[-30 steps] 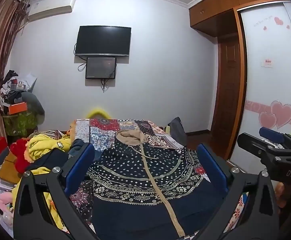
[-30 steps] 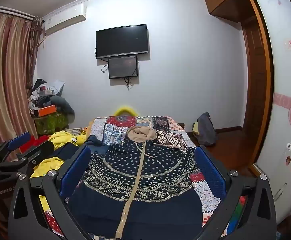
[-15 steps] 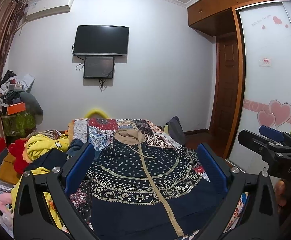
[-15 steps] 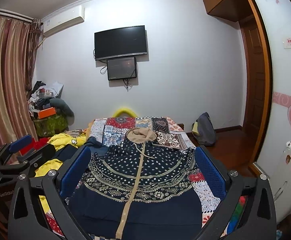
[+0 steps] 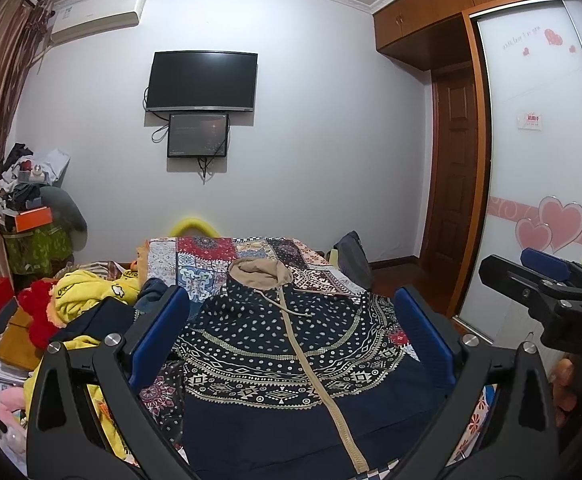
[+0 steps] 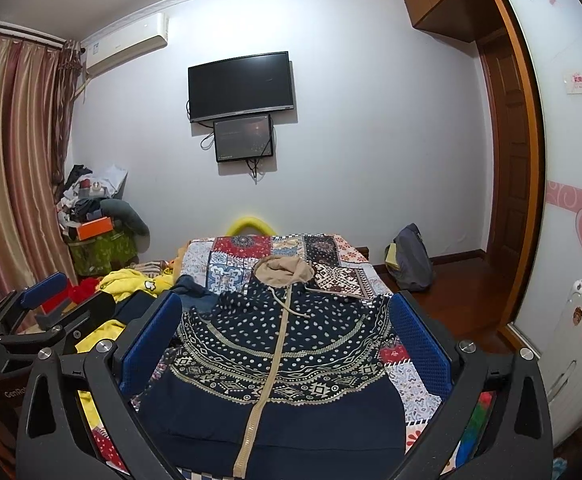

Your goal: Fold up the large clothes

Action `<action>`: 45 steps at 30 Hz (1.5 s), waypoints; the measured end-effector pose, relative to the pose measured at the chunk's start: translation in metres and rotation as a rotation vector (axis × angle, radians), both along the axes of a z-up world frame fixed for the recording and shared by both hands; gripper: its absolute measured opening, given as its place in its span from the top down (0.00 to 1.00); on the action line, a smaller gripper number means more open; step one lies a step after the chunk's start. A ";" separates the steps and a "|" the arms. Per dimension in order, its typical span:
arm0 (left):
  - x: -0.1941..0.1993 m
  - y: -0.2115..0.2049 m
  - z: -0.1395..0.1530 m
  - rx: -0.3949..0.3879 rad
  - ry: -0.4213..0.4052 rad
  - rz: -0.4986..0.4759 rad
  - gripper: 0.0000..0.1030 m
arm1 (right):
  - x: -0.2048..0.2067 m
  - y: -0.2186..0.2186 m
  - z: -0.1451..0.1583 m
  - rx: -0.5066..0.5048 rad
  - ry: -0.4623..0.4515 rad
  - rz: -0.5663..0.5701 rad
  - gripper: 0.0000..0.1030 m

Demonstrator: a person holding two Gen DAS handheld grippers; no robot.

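The hooded jacket (image 5: 291, 344) lies flat on the bed (image 5: 195, 264), zipper side up, hood toward the far wall and hem nearest the cameras; its sleeves are not clearly visible. No fold is visible, so the task is judged to be at its start, with all folding still to do. The left claw (image 5: 291, 332) hovers above the hem, jaws wide apart and empty. The right claw (image 6: 287, 340) hovers likewise, jaws wide apart, gripping nothing. A pile of yellow clothes (image 5: 91, 292) lies at the bed's left side, apart from the jacket.
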State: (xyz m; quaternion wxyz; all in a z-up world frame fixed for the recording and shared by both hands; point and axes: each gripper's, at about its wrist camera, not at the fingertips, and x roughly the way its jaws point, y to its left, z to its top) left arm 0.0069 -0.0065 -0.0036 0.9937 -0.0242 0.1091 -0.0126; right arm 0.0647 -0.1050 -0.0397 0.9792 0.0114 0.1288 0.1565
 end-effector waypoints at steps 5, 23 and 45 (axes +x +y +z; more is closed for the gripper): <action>-0.002 0.001 0.000 0.000 -0.005 -0.002 0.00 | -0.001 0.001 0.001 0.001 0.001 0.001 0.00; 0.001 0.002 0.000 -0.014 -0.001 0.002 0.00 | 0.001 0.003 0.001 -0.014 -0.003 -0.003 0.00; 0.055 0.047 -0.016 -0.045 0.057 0.014 0.00 | 0.052 0.027 -0.017 -0.104 0.074 -0.060 0.00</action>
